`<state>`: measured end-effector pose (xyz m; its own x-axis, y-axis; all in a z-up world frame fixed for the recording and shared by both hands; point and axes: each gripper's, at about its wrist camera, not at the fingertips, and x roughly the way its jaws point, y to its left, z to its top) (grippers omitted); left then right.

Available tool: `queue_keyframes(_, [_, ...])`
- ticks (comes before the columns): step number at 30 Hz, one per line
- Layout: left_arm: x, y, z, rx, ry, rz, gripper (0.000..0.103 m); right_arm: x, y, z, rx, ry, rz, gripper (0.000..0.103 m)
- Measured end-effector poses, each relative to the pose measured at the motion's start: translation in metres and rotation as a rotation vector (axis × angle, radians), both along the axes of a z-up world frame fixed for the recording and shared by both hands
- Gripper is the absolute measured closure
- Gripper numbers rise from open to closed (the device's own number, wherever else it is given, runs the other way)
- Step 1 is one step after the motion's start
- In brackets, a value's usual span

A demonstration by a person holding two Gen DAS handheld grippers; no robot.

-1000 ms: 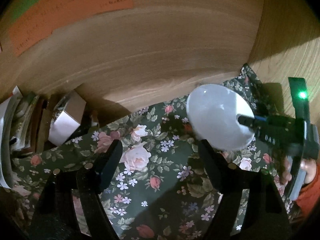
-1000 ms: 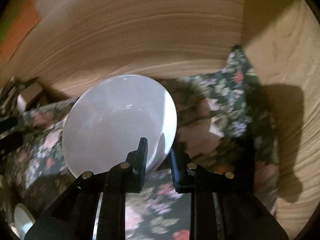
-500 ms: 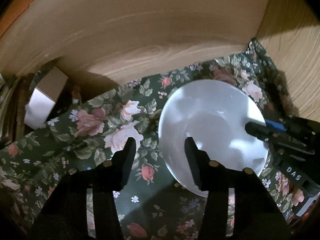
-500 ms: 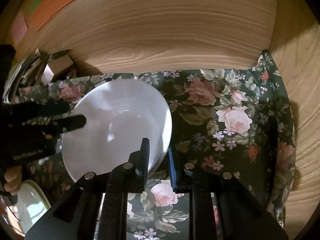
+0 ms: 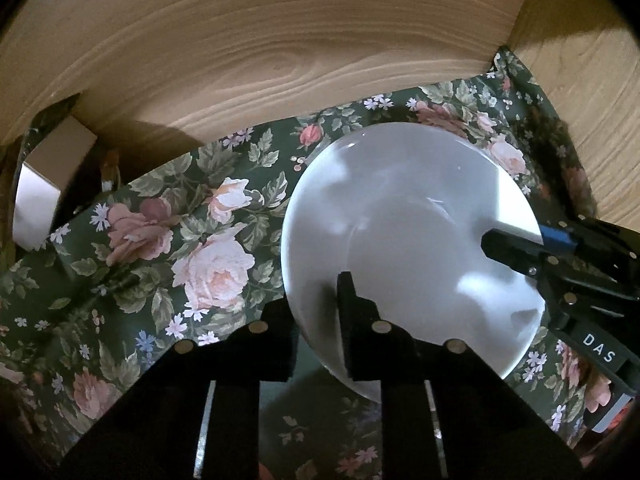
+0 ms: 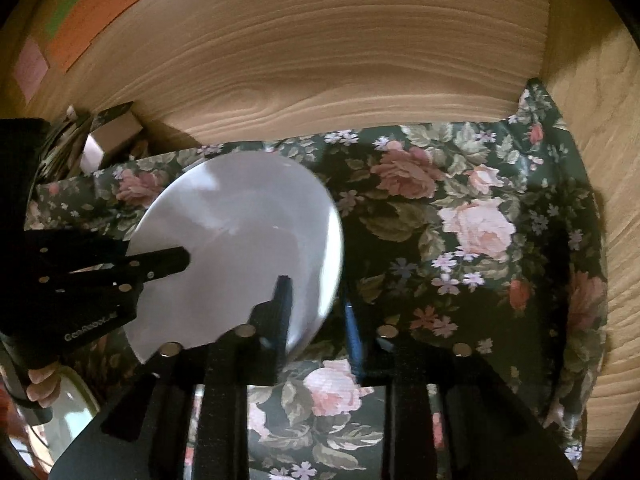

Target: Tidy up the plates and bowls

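The white bowl (image 5: 412, 240) sits above the floral cloth (image 5: 168, 240), near the back right corner of the wood-panelled recess; whether its base touches the cloth cannot be told from either view. It is tilted, with the mouth facing up and toward the cameras. Being round, it has no long axis; its rim plane slopes, the far edge toward the wooden back wall (image 5: 280, 40) standing higher than the near edge.

The left gripper (image 5: 316, 320) has just been closing, and its jaws now pinch the near-left rim of the bowl, one finger inside the cavity, the other outside. The right gripper (image 6: 316, 308) is pressed together on the opposite rim in the same manner, one finger inside, one beneath. In the right wrist view the left gripper's finger (image 6: 160, 264) lies across the bowl's interior.

Judgement: the step in hand is a two-handed carry or set-down of the bowl. To do it well, both grips should stay seated well over the rim, since glazed ware slips from thin pinches. The hands should move together so the rim is not twisted between them. The bowl should be levelled before it meets the cloth, then one gripper freed at a time.

Outward: a small cardboard box (image 5: 44, 184) stands at the left end, well apart from the bowl. Coloured paper notes (image 6: 92, 8) are fixed to the wall above.
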<state>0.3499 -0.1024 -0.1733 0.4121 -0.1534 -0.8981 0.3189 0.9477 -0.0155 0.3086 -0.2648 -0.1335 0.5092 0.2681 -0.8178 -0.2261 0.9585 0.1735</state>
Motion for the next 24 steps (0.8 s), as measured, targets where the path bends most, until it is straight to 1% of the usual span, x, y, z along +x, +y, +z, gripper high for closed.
queue_keyframes(4, [0.004,0.0,-0.001,-0.009,0.017,0.014,0.086,-0.001,0.006,0.003,-0.016,-0.014,-0.004,0.087])
queue_keyframes(7, [0.002,0.005,0.004,-0.023,0.025,0.027,0.086,-0.005,0.007,0.008,-0.01,-0.031,-0.003,0.087])
queue_keyframes(13, [-0.01,0.015,0.026,-0.033,-0.025,0.029,0.086,-0.017,0.013,0.03,0.004,-0.092,0.002,0.087])
queue_keyframes(19, [-0.031,0.027,0.052,-0.049,-0.084,0.049,0.086,-0.033,0.019,0.051,0.02,-0.149,0.008,0.087])
queue_keyframes(24, [-0.049,0.04,0.066,-0.069,-0.103,0.068,0.086,-0.047,0.027,0.061,0.023,-0.176,0.016,0.087])
